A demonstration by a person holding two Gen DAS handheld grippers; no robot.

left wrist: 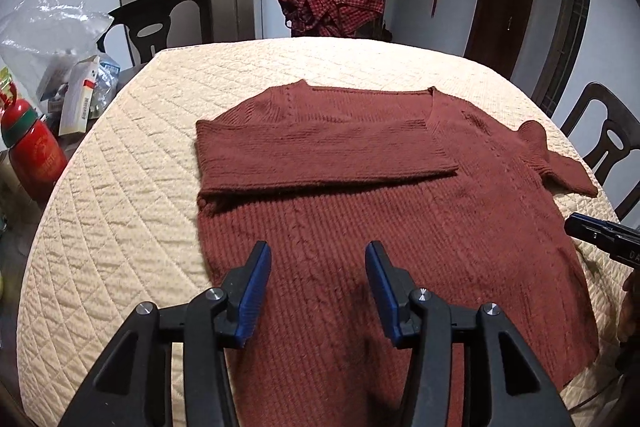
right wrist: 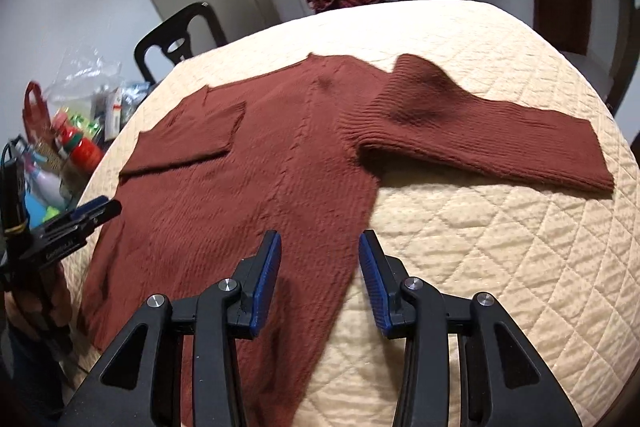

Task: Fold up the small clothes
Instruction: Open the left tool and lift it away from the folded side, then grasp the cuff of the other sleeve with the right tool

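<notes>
Close up, the left gripper (left wrist: 318, 259) hangs over the bottom part of the sweater (left wrist: 380, 195). Its two blue pads are spread apart and nothing is between them. The right gripper (right wrist: 319, 251) is spread apart too, and it holds nothing. It hangs right over the sweater's side edge, where the red knit meets the quilted cloth (right wrist: 500, 247) on the table.

The sweater lies flat on the table, its bottom toward the grippers and its neck far away. One sleeve (left wrist: 320, 151) is already folded across the chest. The other sleeve (right wrist: 492, 143) still sticks out to the side. It lies long ways across the table, pointing away from the body of the sweater.

That sleeve is ahead of the right gripper and to its outer side, so the right hand looks nearer to it. I think it is the next thing to fold in.

The right view shows that whole sleeve, right to its cuff. The left view shows only its near bit, but it shows the folded sleeve much better.

Far back, a checked red cloth (left wrist: 336, 3) hangs on a chair.
</notes>
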